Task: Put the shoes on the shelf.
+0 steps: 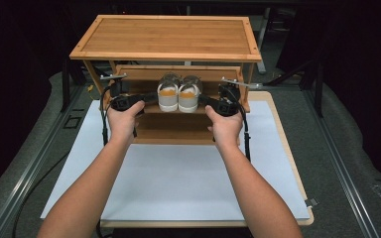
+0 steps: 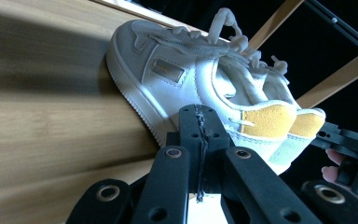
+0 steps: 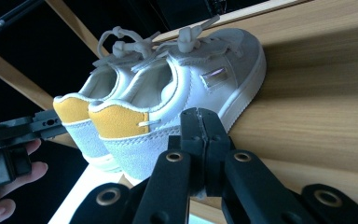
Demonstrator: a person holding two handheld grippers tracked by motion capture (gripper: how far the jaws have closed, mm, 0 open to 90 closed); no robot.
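A pair of small white sneakers (image 1: 178, 96) with yellow heel tabs stands on the middle shelf of a wooden rack (image 1: 166, 37), heels toward me. My left gripper (image 1: 151, 98) lies level at the left side of the left sneaker (image 2: 168, 79). Its jaws are shut on each other with nothing between them (image 2: 198, 114). My right gripper (image 1: 203, 100) mirrors it at the outer side of the right sneaker (image 3: 186, 88), also shut and empty (image 3: 200, 116). Both tips sit close against the soles near the heels. Whether they touch, I cannot tell.
The rack has a broad top board and a lower shelf (image 1: 173, 126), with side posts (image 1: 248, 84) just outside each gripper. It stands at the far end of a white mat (image 1: 178, 178) on a table. Dark floor and metal rails (image 1: 342, 173) surround the table.
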